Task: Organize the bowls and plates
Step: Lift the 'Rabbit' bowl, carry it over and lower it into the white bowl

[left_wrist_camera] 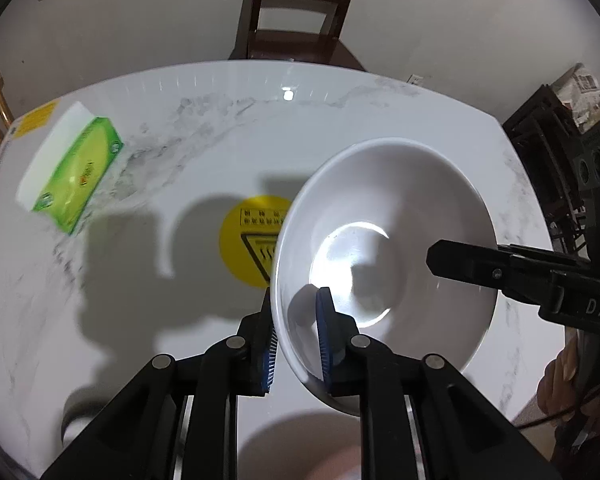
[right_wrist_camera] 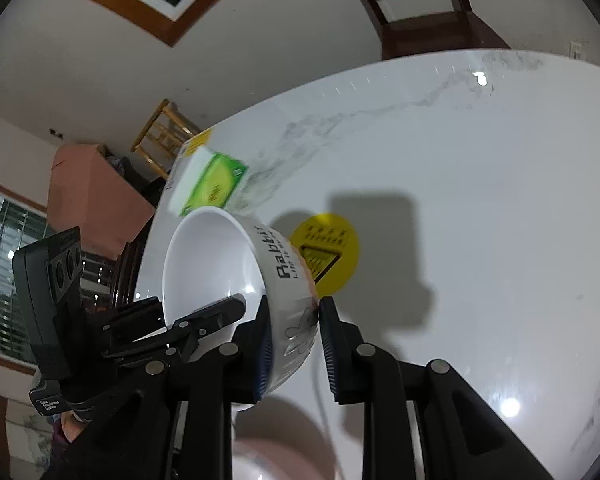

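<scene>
White bowl (left_wrist_camera: 384, 240) pinched at opposite rims by left gripper (left_wrist_camera: 296, 344) and right gripper (right_wrist_camera: 294, 356) fingers.

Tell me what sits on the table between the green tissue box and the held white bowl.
In the left wrist view, between the tissue box and the bowl lies bare marble table, shadow, then a round yellow warning sticker partly hidden behind the bowl's rim.

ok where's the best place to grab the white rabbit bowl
By its rim wall. On the white bowl, one finger goes inside and one outside, coming over the open top from the near side. The wall is thin and the mouth is open, as the left gripper and right gripper show.
</scene>
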